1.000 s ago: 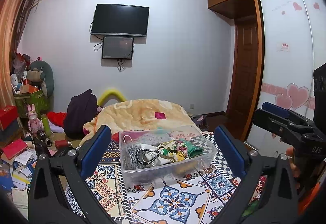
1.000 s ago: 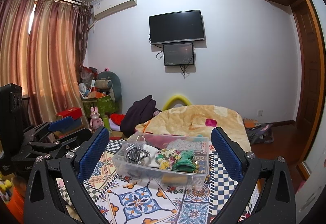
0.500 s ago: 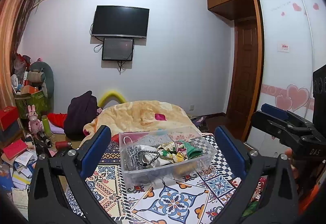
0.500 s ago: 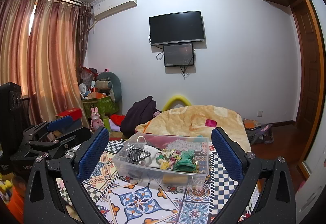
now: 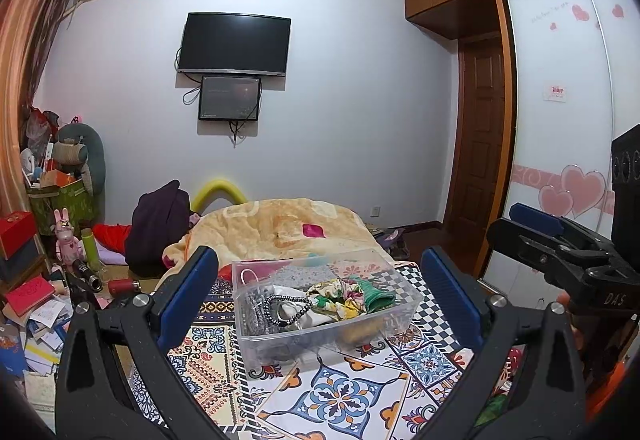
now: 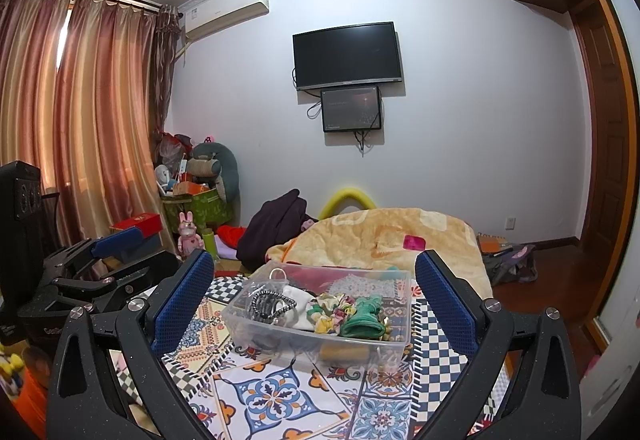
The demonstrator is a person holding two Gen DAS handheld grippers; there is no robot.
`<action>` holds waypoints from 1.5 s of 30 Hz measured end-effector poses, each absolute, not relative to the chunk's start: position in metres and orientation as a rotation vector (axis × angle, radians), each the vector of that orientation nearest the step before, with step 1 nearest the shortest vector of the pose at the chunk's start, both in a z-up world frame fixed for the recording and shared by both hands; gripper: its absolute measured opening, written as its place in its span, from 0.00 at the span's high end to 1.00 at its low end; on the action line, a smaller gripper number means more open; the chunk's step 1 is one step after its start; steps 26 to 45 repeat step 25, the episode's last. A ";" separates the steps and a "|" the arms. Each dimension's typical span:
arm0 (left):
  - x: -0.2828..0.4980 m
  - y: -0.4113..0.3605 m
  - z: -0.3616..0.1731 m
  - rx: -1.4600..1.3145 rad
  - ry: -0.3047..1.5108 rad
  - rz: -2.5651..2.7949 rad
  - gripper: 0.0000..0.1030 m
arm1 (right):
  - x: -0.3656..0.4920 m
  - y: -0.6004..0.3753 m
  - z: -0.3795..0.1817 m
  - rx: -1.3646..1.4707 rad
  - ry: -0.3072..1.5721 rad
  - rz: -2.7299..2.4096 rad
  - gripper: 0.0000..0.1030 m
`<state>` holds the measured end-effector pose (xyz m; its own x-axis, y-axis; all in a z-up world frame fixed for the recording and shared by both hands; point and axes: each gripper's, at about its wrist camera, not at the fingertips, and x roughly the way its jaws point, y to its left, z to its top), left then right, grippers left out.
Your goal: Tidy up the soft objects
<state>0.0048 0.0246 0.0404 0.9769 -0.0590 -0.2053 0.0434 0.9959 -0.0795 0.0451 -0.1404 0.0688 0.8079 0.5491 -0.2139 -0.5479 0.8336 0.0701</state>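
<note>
A clear plastic bin (image 5: 320, 332) stands on a patterned cloth (image 5: 340, 396); it also shows in the right wrist view (image 6: 280, 332). Inside lie a black-and-white beaded band (image 5: 280, 308), a floral scrunchie (image 5: 334, 298) and a green knit piece (image 5: 370, 296), also in the right wrist view (image 6: 362, 318). My left gripper (image 5: 320, 300) is open and empty, held back from the bin. My right gripper (image 6: 314, 300) is open and empty too, and shows at the right of the left wrist view (image 5: 560, 260).
A yellow blanket (image 5: 280, 228) lies behind the bin, with a dark bag (image 5: 158, 224) at its left. Boxes, papers and toys (image 5: 36, 280) crowd the left floor. A wardrobe (image 5: 560, 159) and door stand right. Curtains (image 6: 80, 119) hang left.
Both views have drifted very slightly; the bin and its contents have not moved. Both grippers stay open.
</note>
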 end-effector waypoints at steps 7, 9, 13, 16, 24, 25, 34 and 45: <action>0.005 0.024 0.042 -0.074 0.218 -0.057 0.00 | 0.045 -0.140 0.070 0.007 0.229 0.585 0.02; 0.005 0.024 0.043 -0.073 0.221 -0.062 0.00 | 0.045 -0.140 0.069 0.006 0.229 0.585 0.02; 0.002 0.022 0.043 -0.065 0.213 -0.065 0.00 | 0.044 -0.141 0.069 0.006 0.233 0.583 0.02; 0.001 0.021 0.044 -0.061 0.212 -0.070 0.00 | 0.044 -0.140 0.069 -0.001 0.235 0.577 0.02; 0.000 0.021 0.045 -0.067 0.209 -0.071 0.00 | 0.042 -0.139 0.070 -0.003 0.240 0.575 0.02; 0.000 0.021 0.046 -0.067 0.211 -0.071 0.00 | 0.042 -0.140 0.070 -0.002 0.239 0.574 0.02; 0.000 0.021 0.046 -0.067 0.211 -0.071 0.00 | 0.042 -0.140 0.070 -0.002 0.239 0.574 0.02; 0.000 0.021 0.046 -0.067 0.211 -0.071 0.00 | 0.042 -0.140 0.070 -0.002 0.239 0.574 0.02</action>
